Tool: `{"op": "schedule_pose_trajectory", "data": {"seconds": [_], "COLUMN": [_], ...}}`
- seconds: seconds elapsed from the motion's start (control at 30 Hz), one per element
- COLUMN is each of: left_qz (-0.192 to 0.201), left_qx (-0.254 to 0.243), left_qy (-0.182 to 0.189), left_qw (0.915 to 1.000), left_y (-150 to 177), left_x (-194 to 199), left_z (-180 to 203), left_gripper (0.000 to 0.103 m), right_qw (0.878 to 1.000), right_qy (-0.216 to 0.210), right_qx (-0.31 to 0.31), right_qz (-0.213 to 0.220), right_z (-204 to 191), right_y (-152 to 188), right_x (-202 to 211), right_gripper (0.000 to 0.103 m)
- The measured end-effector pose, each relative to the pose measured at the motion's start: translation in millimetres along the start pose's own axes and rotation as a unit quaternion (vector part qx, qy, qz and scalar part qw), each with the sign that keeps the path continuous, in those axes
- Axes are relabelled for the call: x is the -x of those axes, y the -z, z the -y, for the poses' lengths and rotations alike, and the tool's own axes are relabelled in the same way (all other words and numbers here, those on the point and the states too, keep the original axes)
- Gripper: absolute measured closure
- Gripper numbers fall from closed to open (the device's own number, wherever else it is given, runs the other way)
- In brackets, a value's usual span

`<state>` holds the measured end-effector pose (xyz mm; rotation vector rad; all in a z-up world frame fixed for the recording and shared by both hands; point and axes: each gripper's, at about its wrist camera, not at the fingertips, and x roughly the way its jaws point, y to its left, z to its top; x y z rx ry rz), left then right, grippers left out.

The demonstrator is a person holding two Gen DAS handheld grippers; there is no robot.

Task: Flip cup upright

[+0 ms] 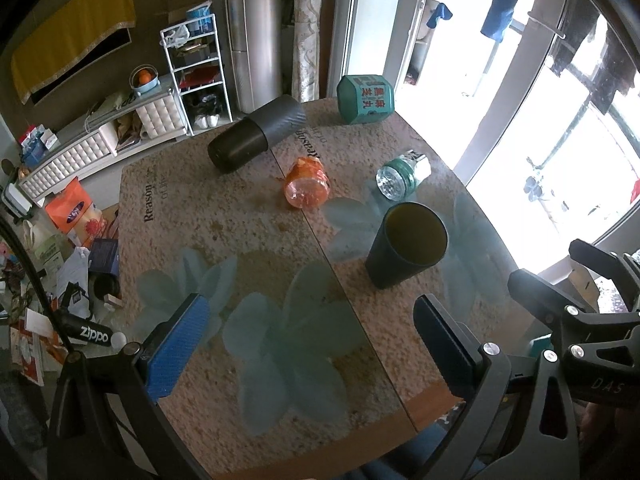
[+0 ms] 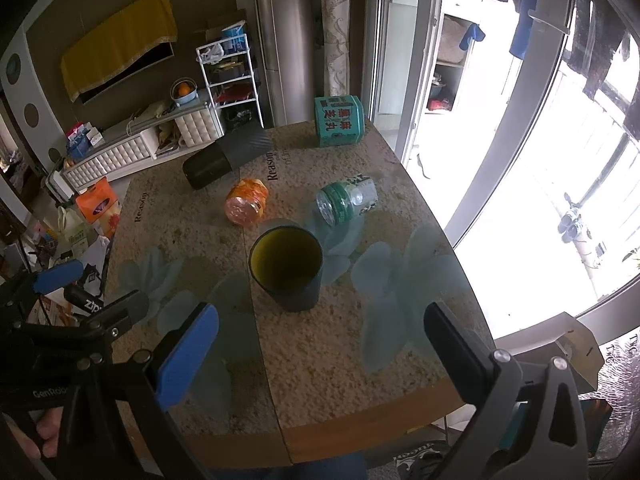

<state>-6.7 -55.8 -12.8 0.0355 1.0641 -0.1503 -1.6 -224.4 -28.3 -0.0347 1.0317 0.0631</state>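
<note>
**Left wrist view: cup upright on the table, both grippers spread and empty**

Left wrist view has the left gripper [image 1: 312,344] hovering over the near part of the table [image 1: 224,240] with its two fingers wide apart. One finger wears a blue pad [image 1: 178,350], the other shows its dark side, and nothing sits between them or touches them. The dark cup [image 1: 404,246] stands upright on the tabletop with its mouth facing up and a yellowish inside, ahead of the fingers and toward their right, apart from both. At the right edge of this view, parts of the right gripper's dark frame show.

Right wrist view has the right gripper [image 2: 320,346] with its fingers spread equally wide, a blue-padded finger [image 2: 186,360] on one side and a dark one on the other, gripping nothing. The cup [image 2: 287,266] stands just ahead of the gap between them, clear of both fingers. The left gripper [image 2: 96,300] shows at the left edge, also open.

Farther back on the table, an orange bottle [image 1: 307,184] and a clear bottle with a green label [image 1: 402,174] lie on their sides, both near the cup but not touching it. A large dark cylinder [image 1: 256,132] lies tipped over behind them, and a teal tin [image 1: 365,98] sits near the far edge.
</note>
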Motion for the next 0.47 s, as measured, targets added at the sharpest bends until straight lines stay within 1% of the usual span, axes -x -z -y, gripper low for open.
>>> {"op": "schedule_pose_trajectory", "data": {"seconds": [0.47], "left_qz": [0.000], "left_qx": [-0.001], "left_qy": [0.000], "left_qw": [1.0000], "left_y": [5.3], "left_x": [0.5], "left_z": [2.2], "left_gripper": [0.000], "right_qw": [1.000], "right_qy": [-0.006], "right_qx": [-0.002], "right_qz": [-0.005], "right_z": [5.1], "right_y": [2.6], "right_x": [2.0], "right_gripper": [0.000]}}
